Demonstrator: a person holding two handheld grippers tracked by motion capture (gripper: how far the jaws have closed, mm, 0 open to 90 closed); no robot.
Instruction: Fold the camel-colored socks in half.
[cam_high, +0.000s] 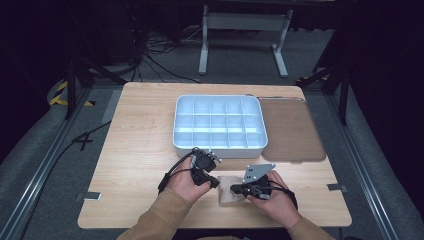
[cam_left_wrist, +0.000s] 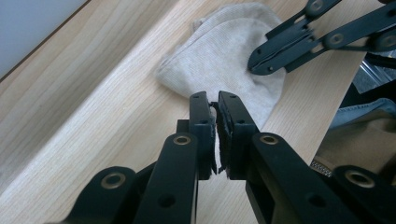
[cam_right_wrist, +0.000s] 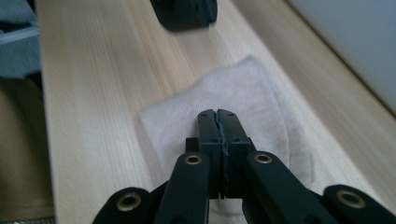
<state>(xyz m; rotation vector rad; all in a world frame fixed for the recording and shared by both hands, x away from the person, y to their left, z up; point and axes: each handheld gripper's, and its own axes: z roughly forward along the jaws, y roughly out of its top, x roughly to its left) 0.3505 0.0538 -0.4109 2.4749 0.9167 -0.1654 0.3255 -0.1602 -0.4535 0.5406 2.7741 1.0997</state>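
Beige cloth (cam_high: 228, 190) lies flat on bench (cam_high: 140, 150) near front edge, between both grippers. R gripper (cam_high: 235, 189) sits over its right edge w/ jaws pressed together, L gripper (cam_high: 214, 183) just beside its left edge, jaws nearly together, nothing pinched. Divided tray (cam_high: 219, 122) farther back, empty.

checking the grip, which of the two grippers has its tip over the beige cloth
The right gripper: its shut jaws lie over the beige cloth. The left gripper sits at the cloth's edge.
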